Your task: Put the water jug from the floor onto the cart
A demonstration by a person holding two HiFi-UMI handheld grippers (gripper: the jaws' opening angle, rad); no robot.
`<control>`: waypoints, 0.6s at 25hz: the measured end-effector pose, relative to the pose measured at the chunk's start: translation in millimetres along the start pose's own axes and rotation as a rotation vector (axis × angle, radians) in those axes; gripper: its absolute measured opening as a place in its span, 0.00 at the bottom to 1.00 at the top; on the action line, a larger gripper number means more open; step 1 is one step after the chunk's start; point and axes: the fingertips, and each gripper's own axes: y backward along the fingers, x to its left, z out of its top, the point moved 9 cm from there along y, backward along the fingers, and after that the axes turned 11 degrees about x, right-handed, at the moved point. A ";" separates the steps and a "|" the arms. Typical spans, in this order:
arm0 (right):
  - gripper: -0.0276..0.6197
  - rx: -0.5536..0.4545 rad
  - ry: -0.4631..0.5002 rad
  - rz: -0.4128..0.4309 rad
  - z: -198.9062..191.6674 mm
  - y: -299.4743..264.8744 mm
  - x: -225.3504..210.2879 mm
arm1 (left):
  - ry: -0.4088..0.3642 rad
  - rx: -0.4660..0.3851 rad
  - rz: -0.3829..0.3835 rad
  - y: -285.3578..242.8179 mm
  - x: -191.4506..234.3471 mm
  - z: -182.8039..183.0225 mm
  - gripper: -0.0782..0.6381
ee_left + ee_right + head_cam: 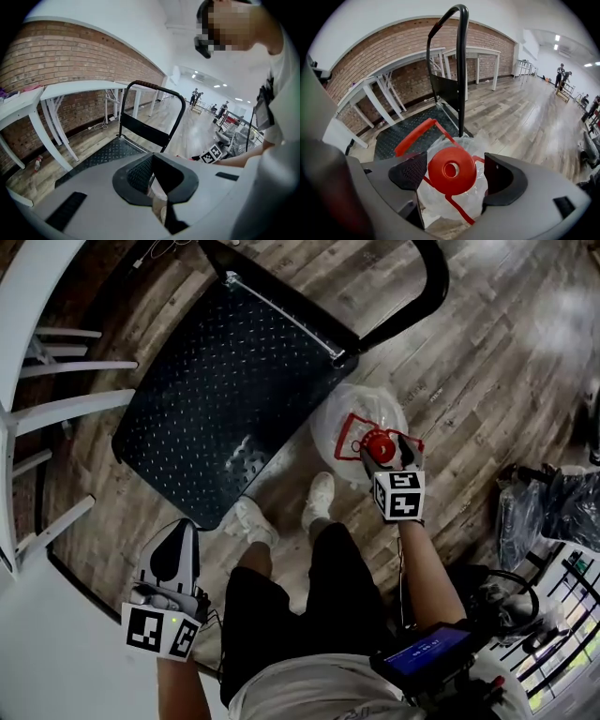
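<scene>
Looking down, head view: the water jug (361, 427) stands on the wooden floor (487, 371), just beside the cart (187, 399) at the corner where its push handle (427, 296) rises. It is not yet on the deck.
Right gripper, head view: the right gripper (398, 454) hangs right over the jug's red cap (379, 444), pointing steeply down. That is probably the only way in to a thing that low.
Left gripper, head view: the left gripper (173, 563) is well apart from the jug, near the cart's other end, with its black fingers drawn into one point.
Left gripper view: the left gripper's (151, 174) jaws meet at the tips and hold nothing. Past them lie the cart deck (105, 154) and its upright push handle (150, 86). It seems parked out of the way, perhaps ready to steady the load.
Right gripper view, jaws: the right gripper (454, 174) has its jaws spread wide, one on each side of the red cap (452, 171). Neither pad presses on it.
Right gripper view, jug: the clear body (440, 206) sits below the cap, and the red carry handle (415, 136) is raised toward the cart deck (401, 136).
Why so placed: centring the cap between open jaws sets up a grip at the neck, likely the firmest spot on a soft-walled jug.
Step in hand: the approach looks done. Closing, lifting and carrying across to the deck remain.
</scene>
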 end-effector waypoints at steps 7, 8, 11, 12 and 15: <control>0.59 -0.013 0.055 -0.073 -4.1 -6.7 5.8 | 0.027 0.015 0.017 -0.6 4.6 -11.1 0.11; 0.59 -0.016 0.063 -0.077 -3.5 -7.4 5.8 | 0.027 0.015 0.019 -0.5 3.8 -11.5 0.11; 0.54 -0.017 0.048 -0.069 -4.3 -9.6 7.2 | 0.020 0.015 0.026 1.2 1.1 -12.7 0.11; 0.53 -0.022 0.043 -0.072 -5.2 -9.3 7.4 | 0.018 0.014 0.026 2.3 -0.2 -13.1 0.11; 0.53 -0.030 0.034 -0.089 -8.6 -7.5 6.3 | 0.011 0.008 0.026 5.2 -4.1 -14.3 0.11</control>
